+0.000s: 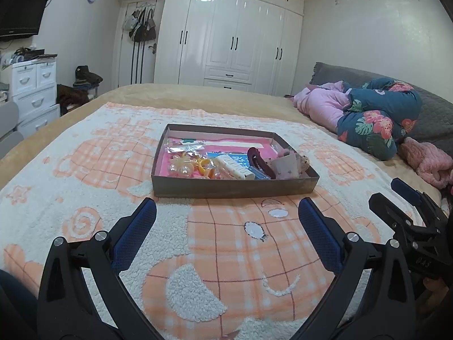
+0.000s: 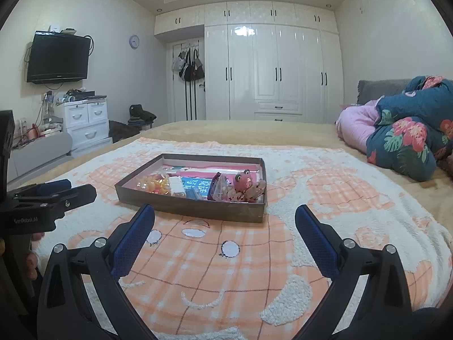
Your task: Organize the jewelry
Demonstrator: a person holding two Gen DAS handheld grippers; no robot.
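Observation:
A shallow brown box (image 1: 226,189) with a pink lining lies on the fleece blanket, seen too in the right wrist view (image 2: 195,208). It holds pearl and orange hair clips (image 1: 187,164), a white comb-like case (image 1: 233,167), a dark red hair claw (image 1: 259,161) and a pink frog charm (image 2: 243,182). My left gripper (image 1: 226,218) is open and empty, hovering just short of the box's near wall. My right gripper (image 2: 225,221) is open and empty, also just before the box. Each gripper shows at the edge of the other's view.
The orange-and-white blanket (image 1: 113,170) covers a tan bed. Rolled floral and pink quilts (image 1: 373,119) lie at the right. A white drawer unit (image 2: 85,124), a wall TV (image 2: 58,56) and white wardrobes (image 2: 271,73) stand beyond the bed.

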